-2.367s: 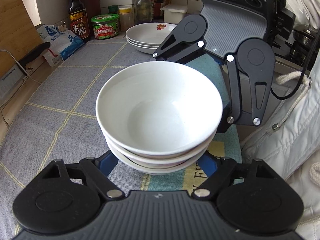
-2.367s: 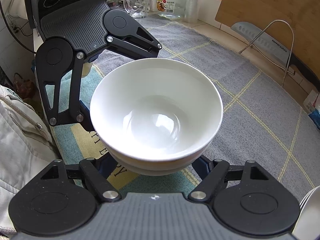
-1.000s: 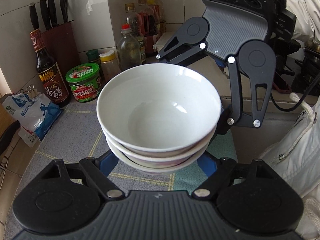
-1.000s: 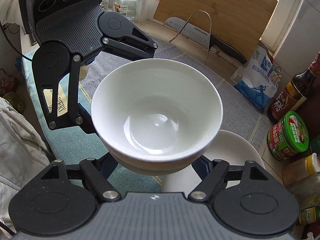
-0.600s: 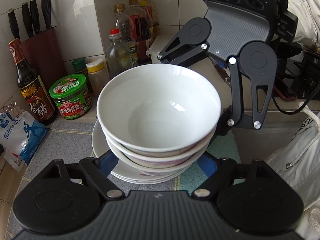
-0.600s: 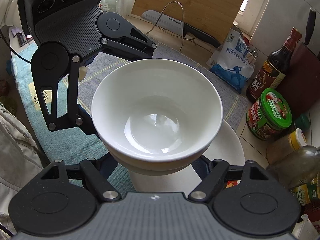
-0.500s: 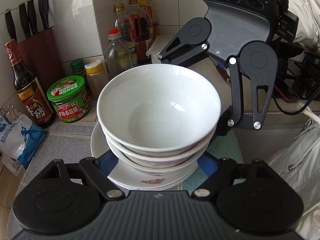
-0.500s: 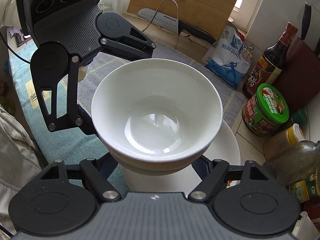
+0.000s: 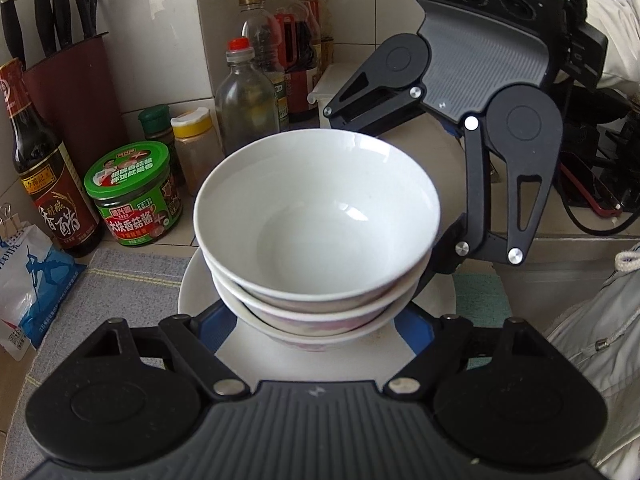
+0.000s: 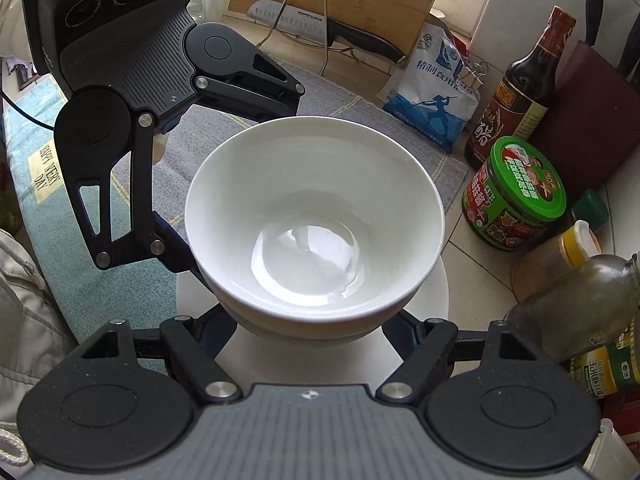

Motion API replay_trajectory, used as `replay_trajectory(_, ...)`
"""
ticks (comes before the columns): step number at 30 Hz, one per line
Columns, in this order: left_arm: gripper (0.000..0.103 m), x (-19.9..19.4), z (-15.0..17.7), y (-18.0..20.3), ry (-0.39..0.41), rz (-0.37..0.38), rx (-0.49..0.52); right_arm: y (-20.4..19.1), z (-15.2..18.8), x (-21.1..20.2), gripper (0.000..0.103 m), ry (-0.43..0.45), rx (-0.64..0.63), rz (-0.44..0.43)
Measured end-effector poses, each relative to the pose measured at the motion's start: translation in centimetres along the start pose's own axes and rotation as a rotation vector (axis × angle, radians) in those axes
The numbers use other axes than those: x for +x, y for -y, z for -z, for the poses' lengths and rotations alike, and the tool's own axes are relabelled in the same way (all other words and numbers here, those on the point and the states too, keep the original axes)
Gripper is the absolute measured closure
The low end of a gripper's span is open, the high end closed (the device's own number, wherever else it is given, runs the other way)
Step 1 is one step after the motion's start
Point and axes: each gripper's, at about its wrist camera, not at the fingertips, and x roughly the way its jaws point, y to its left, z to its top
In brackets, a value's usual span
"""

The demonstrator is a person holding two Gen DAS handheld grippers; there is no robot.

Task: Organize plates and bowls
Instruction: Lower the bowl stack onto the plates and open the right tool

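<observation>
Over plates (image 9: 192, 300): 3 stacked bowls (image 9: 316, 216), both grippers' fingers (image 9: 212, 320) pinching stack; 1 green jar (image 9: 132, 192) nearby.

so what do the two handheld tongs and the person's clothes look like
Both are matte black plastic: a ribbed grey-black body, round pivot discs, slotted linkage arms with silver rivets, and blue fingers. The right tongs show three round sockets, a red-and-white sticker and a green light; the left tongs trail a black cable. The person wears a cream drawstring jacket.
</observation>
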Motion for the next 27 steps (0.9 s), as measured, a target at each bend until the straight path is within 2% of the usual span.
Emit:
replay_trajectory(9,0.018,0.56,0.02,-0.60,-0.014,0.003,-0.031,0.62,0.27,0.45,0.021,0.006,0.025,-0.023)
replay_trajectory(23,0.017,0.82,0.41,-0.66,-0.001,-0.011,-0.044,0.08,0.20,0.37,0.020,0.003,-0.006,0.018)
replay_trajectory(25,0.013,0.74,0.47,-0.37,-0.002,-0.027,-0.032,0.04,0.22,0.29,0.017,0.009,-0.004,0.029)
replay_trajectory(27,0.009,0.49,0.47,-0.13,-0.003,-0.043,-0.029,0.13,0.22,-0.05,0.007,0.029,0.010,0.031)
